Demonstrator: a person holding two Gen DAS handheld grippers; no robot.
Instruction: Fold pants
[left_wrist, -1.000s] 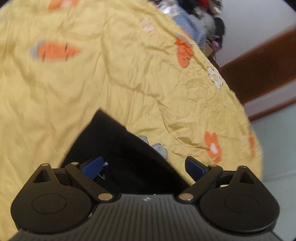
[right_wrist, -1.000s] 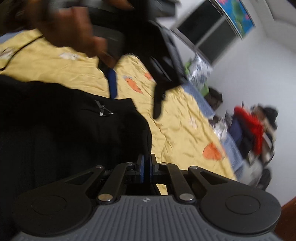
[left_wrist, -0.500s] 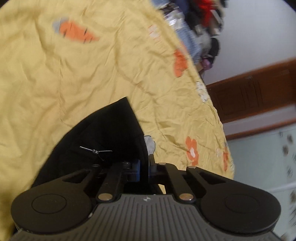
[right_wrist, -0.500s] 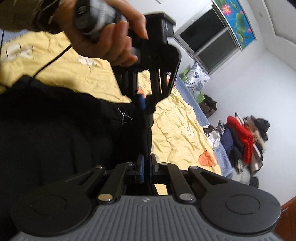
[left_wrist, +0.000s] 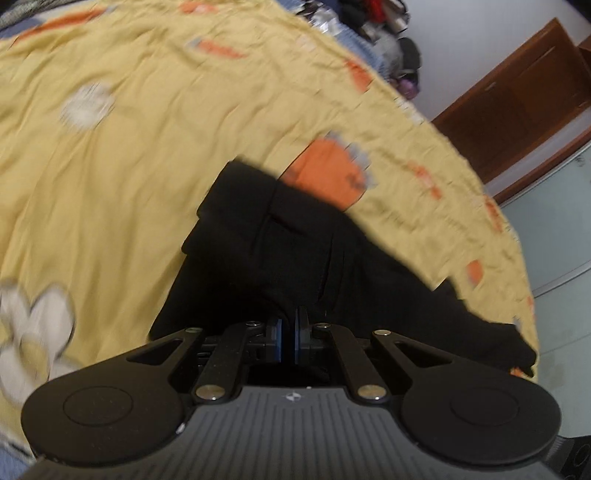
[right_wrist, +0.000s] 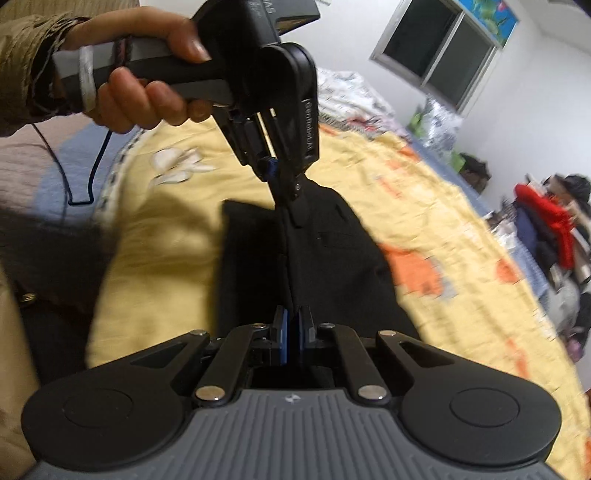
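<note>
The bedspread (left_wrist: 129, 166) and its flower prints are motion-blurred; the far clothes pile (right_wrist: 546, 236) is too smeared to identify.

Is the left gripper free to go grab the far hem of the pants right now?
Probably not: the left gripper is shut on the black pants, as is the right gripper; it would have to let go first.

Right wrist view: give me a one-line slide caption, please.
Both grippers, right and left, pinch one edge of the black pants taut above the yellow floral bedspread.

Black pants (left_wrist: 295, 258) lie on the yellow bedspread (left_wrist: 129, 184).
</note>
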